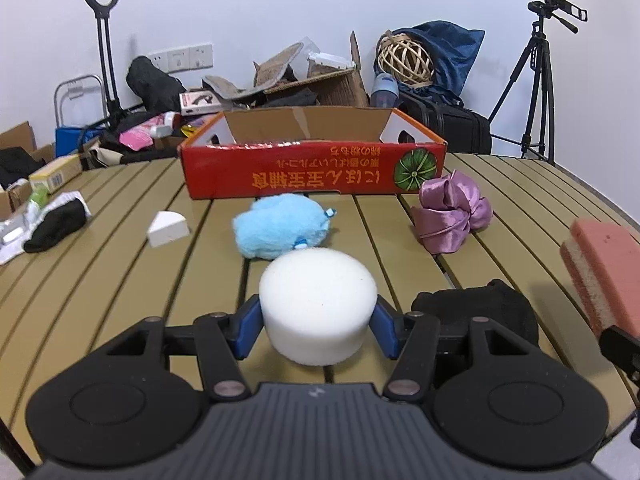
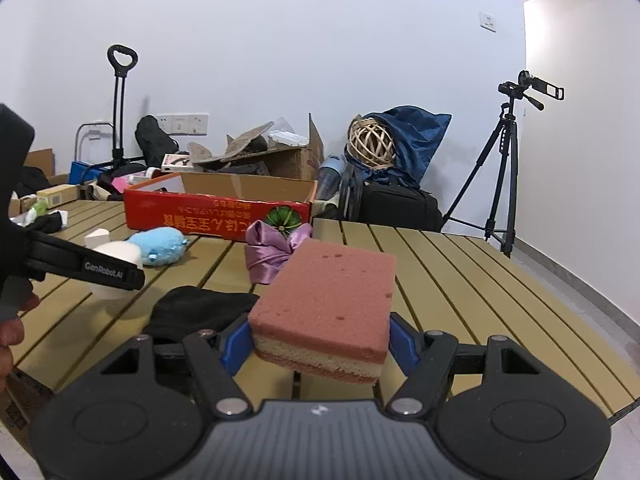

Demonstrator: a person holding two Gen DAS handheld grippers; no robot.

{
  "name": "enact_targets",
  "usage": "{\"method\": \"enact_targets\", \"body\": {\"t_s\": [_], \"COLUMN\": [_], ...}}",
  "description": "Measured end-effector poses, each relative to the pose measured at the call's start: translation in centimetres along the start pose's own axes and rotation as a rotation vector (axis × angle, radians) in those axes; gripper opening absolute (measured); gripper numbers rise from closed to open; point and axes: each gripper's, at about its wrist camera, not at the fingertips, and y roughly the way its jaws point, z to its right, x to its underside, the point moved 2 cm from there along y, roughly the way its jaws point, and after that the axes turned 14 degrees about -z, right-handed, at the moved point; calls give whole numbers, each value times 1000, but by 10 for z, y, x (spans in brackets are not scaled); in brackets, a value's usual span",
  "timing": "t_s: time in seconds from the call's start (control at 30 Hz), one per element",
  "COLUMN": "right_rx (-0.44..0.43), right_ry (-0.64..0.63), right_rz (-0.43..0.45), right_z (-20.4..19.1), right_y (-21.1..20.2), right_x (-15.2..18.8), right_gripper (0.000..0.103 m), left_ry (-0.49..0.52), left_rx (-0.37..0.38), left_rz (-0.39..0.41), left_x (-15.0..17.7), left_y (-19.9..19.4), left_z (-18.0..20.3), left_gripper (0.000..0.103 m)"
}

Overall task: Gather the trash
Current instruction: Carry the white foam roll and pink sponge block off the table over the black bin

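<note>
Left gripper (image 1: pixel 316 326) angled down over slatted table (image 1: pixel 120 280), pads clamped on white foam cylinder (image 1: pixel 318 300), short of red box (image 1: pixel 312 168). Right gripper (image 2: pixel 320 344) tilted slightly down, jaws gripping pink sponge (image 2: pixel 332 296), nearer than box.

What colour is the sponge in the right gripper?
Pink sponge with a cream middle layer; right wrist view shows it best.

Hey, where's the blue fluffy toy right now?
The blue fluffy toy lies mid-table in the left wrist view, between the red cardboard box behind it and the white foam cylinder in front.
</note>
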Motion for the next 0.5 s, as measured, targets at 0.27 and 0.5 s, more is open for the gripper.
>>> {"method": "enact_targets", "body": {"t_s": [0.27,0.5], "right_rx": [-36,-55], "right_ry": [12,42], "right_rz": [18,37], "right_z": [-4,-6], "right_y": [-18,-41], "right_x": [8,26], "right_gripper": [69,69], "left_ry": [12,26], "left_rx": [-36,-52], "left_rz": [0,-4], "left_x": [24,54], "left_y": [-39,-70], "left_z": [-10,-22], "left_gripper": [58,58]}}
